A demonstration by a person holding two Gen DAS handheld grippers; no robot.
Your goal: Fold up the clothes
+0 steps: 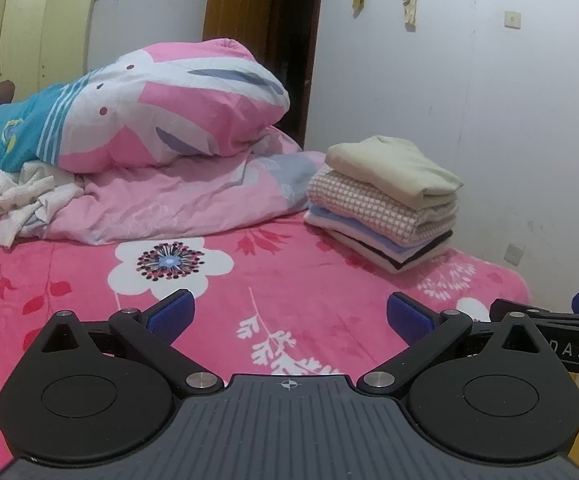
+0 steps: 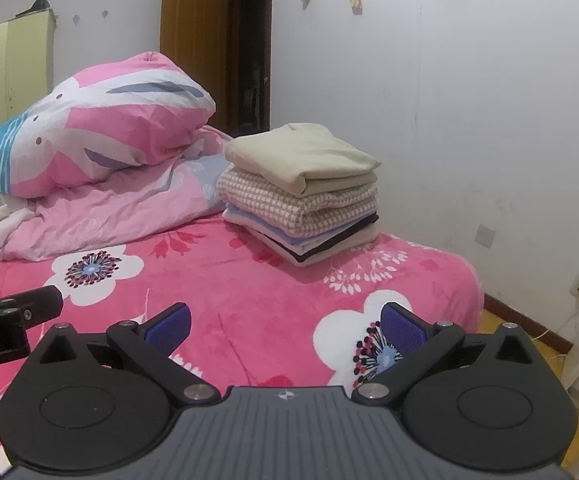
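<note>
Both claws spread wide, pinching nothing: left claw (image 1: 289, 312), right claw (image 2: 285, 326), side by side above the near part of the bed with the pink flowered fleece blanket (image 1: 297, 280). Open blanket ahead of both. Right edge of bed dropping off near the white wall (image 2: 489, 100). Neat stack of folded clothes, beige on top (image 1: 385, 204), well ahead and right of the left claw, near that edge. Crumpled white knit garment (image 1: 17, 196) far left, against the heaped pink quilt (image 1: 169, 200).
</note>
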